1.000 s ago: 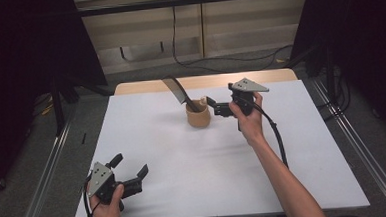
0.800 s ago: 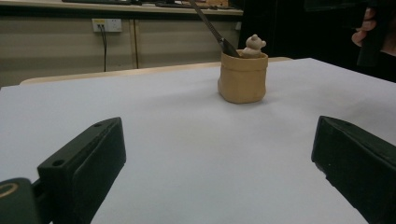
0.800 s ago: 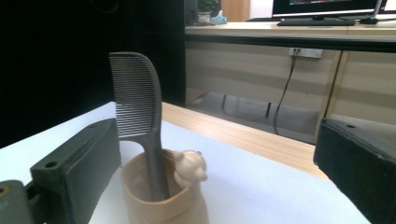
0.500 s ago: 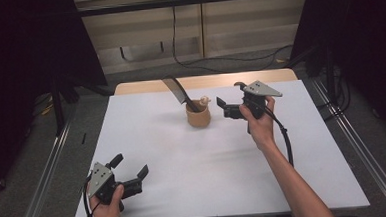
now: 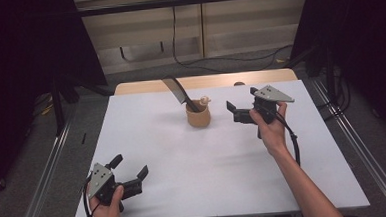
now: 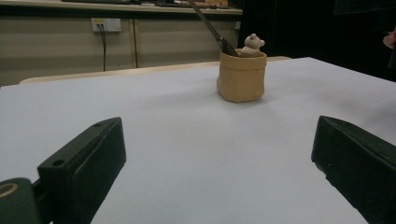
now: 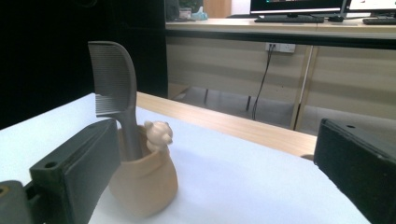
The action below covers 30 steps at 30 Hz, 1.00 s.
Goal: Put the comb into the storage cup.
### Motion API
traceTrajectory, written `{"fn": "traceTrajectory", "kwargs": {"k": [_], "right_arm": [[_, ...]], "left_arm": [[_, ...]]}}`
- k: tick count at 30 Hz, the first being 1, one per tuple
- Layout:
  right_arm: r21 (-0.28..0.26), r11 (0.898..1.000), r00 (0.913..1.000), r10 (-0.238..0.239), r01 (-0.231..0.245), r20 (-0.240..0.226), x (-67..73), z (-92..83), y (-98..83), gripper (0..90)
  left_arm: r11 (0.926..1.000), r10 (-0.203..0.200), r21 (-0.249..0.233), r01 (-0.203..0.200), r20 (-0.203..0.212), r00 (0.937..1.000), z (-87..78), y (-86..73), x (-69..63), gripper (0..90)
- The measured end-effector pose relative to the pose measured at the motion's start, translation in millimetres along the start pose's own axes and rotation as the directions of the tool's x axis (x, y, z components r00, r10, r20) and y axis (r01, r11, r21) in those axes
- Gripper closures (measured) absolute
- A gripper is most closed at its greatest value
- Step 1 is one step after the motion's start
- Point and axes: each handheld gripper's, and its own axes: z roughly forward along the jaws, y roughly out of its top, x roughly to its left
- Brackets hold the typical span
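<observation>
We see a white rectangular table top with a small tan, sack-shaped holder standing upright on its far half, near the middle of the table's width. Out of the holder rises a dark grey plastic comb, handle down and toothed end up, leaning away to the left in the high view. Beside the comb's handle, at the holder's rim, sits a small pale bear-shaped figure.

We find the right gripper held in the person's right hand, just to the right of the holder and apart from it. Its two black jaws stand wide apart and hold nothing. In the right gripper view the holder lies close ahead, partly behind the jaw at the left of that view, with the comb and the figure above its rim.

We find the left gripper held in the person's left hand at the near left corner of the table, well apart from the holder. Its jaws are likewise spread wide and empty. In the left gripper view the holder stands farther off on the bare white surface, between the two jaws as framed.

A light wooden edge shows beyond the white top, and a black cable hangs down the wall behind.
</observation>
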Motion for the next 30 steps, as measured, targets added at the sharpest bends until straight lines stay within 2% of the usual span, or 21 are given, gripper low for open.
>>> {"fn": "traceTrajectory", "kwargs": {"k": [6,13,21,24,30], "right_arm": [[0.0,1.0,0.9997,0.016,-0.016,0.021,-6.7,-12.0,-4.0,0.0],[-0.014,1.0,0.9982,-0.002,0.003,0.059,-9.6,-26.9,-6.8,0.0],[-0.026,1.0,0.997,-0.003,0.005,0.077,-10.4,-39.1,-11.5,0.0],[-0.031,0.999,0.9976,0.007,-0.005,0.069,-8.6,-44.7,-10.9,0.0],[-0.03,0.999,0.9946,-0.024,0.027,0.101,-10.3,-55.3,-16.7,0.0]], "left_arm": [[1.0,0.002,0.001,-0.002,-0.003,1.0,-0.1,-0.2,0.8,3.2],[1.0,-0.001,-0.003,0.001,-0.008,1.0,-0.8,-0.2,0.4,3.2],[1.0,0.006,0.001,-0.006,-0.015,0.9999,-0.6,-0.1,0.1,3.2],[1.0,0.003,-0.004,-0.003,-0.021,0.9998,-1.1,0.0,0.2,3.2],[0.9999,0.01,-0.005,-0.01,-0.032,0.9995,-1.9,0.1,0.2,3.2]]}}
